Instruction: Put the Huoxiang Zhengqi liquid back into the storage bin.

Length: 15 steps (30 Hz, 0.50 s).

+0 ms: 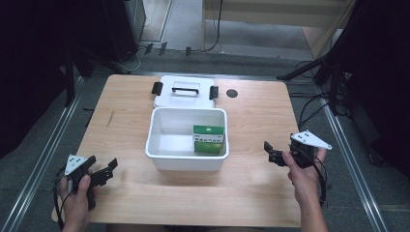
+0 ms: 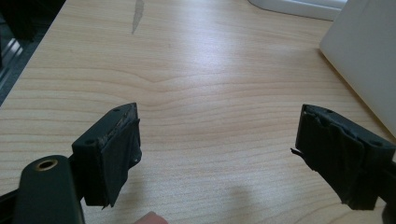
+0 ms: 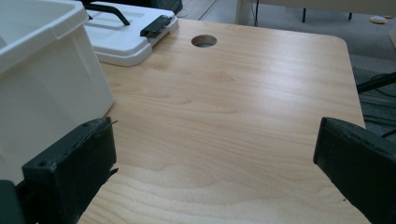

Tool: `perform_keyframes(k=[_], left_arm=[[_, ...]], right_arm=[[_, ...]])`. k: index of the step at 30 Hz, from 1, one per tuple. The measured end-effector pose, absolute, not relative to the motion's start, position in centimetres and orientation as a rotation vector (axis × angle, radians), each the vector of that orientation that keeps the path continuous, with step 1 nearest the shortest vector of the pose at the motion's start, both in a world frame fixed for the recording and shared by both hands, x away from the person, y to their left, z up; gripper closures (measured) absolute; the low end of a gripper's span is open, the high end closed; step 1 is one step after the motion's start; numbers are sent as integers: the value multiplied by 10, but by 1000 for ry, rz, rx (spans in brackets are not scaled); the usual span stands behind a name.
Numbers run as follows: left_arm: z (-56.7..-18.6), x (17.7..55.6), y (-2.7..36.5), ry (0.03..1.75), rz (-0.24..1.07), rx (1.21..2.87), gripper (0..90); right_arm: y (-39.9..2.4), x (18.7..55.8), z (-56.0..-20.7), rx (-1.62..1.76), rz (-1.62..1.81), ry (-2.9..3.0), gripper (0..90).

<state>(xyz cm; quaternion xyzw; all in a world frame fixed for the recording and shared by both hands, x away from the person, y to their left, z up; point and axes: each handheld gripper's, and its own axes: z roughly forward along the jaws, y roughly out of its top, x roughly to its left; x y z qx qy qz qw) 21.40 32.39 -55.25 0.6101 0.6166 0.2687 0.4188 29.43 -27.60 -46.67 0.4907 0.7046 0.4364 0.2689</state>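
Left gripper point(image 1: 104, 173), nearest the table's point(image 1: 251, 193) front edge at its left corner, stood with jaws spread wide and nothing between them. Right gripper point(image 1: 271, 152), likewise wide open and empty, lay just beside the right wall of the white bin point(image 1: 159, 157), nearer to it than the left. The green box point(image 1: 209, 139) stood upright inside, against the bin's right wall, up and leftward from the right jaws. Beyond, the lid point(image 1: 186, 93) lay flat, touching the bin's far rim.
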Motion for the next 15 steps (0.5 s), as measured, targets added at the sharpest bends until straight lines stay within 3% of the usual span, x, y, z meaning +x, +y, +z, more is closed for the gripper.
perform_keyframes(k=[15], left_arm=[[-552, 214, 324, 1549, 676, 1530, 149]], right_arm=[[-314, 264, -515, 1419, 1147, 1831, 0]])
